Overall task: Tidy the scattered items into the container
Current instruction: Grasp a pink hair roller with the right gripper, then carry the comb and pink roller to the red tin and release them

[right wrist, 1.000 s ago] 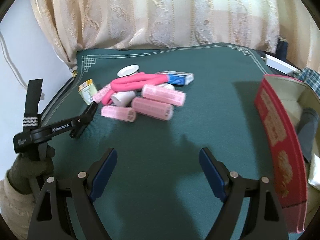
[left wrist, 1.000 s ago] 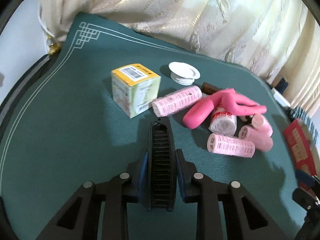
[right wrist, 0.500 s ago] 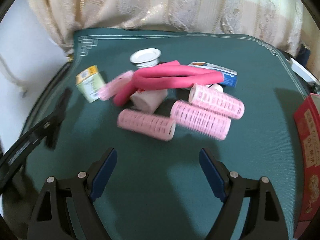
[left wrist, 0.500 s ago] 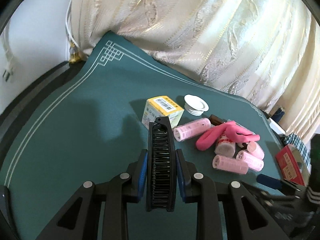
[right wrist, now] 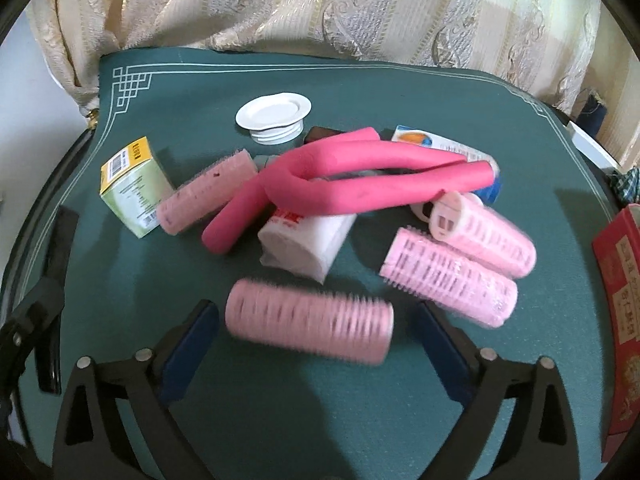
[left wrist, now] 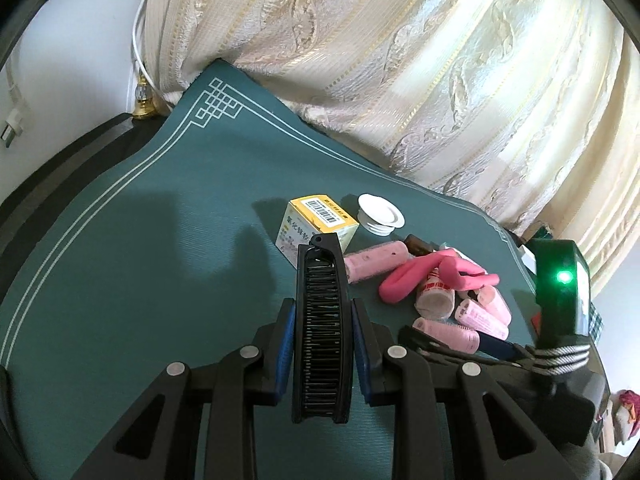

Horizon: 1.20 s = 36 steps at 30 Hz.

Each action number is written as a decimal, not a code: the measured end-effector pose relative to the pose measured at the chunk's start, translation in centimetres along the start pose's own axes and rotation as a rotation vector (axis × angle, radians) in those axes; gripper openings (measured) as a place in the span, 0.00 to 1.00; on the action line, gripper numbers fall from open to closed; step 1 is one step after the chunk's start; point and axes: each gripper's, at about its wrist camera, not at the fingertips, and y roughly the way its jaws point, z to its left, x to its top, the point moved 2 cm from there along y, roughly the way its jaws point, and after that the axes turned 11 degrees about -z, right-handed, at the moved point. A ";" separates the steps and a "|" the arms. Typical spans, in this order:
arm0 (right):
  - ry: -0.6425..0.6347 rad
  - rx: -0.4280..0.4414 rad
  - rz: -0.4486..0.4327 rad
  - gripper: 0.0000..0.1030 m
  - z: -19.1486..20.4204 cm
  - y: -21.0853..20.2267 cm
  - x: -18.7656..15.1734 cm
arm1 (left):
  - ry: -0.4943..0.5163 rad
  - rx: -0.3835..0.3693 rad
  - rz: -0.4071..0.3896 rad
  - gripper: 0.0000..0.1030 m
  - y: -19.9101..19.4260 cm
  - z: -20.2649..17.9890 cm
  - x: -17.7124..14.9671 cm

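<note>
The fingers of the left gripper (left wrist: 322, 344) pinch a black comb (left wrist: 322, 332) held above the desk (left wrist: 140, 280). The fingers of the right gripper (right wrist: 314, 336) are spread wide, with the nearest pink hair roller (right wrist: 308, 326) lying between them. Other scattered items lie at 12 o'clock from this roller: a bent pink foam roller (right wrist: 360, 184) and a white lid (right wrist: 274, 114). The red container (right wrist: 620, 292) stands at 3 o'clock.

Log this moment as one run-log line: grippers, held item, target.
left gripper: shut on black comb | right gripper: open, straddling nearest pink roller | red box: at right edge | pile on green mat: unsorted
</note>
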 end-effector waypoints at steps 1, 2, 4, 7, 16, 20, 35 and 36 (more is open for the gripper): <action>-0.002 -0.004 -0.002 0.96 0.0 0.1 0.0 | 0.002 -0.004 0.001 0.27 0.0 -0.1 0.0; -0.005 -0.007 -0.004 0.96 0.0 0.1 0.0 | 0.005 -0.007 0.003 0.27 0.0 -0.1 0.0; -0.018 -0.008 -0.005 0.96 0.0 0.2 -0.1 | 0.012 -0.011 0.004 0.27 0.1 -0.3 0.0; -0.045 -0.020 -0.014 0.86 0.1 -0.2 -0.4 | 0.013 -0.008 0.006 0.27 0.1 -0.4 -0.1; -0.026 0.057 -0.032 0.74 -1.4 -1.2 -0.9 | 0.038 -0.003 0.031 0.27 0.8 -0.6 -0.6; -0.012 0.095 -0.052 0.74 -1.7 -2.6 -1.4 | 0.054 -0.006 0.041 0.27 1.0 -1.0 -0.9; 0.005 0.047 -0.189 0.74 -6.4 -8.9 -2.3 | 0.095 -0.042 0.048 0.27 1.2 -2.6 -1.5; 0.008 0.036 -0.199 0.74 -7.1 -9.4 -2.5 | 0.095 -0.049 0.047 0.27 1.0 -2.9 -1.5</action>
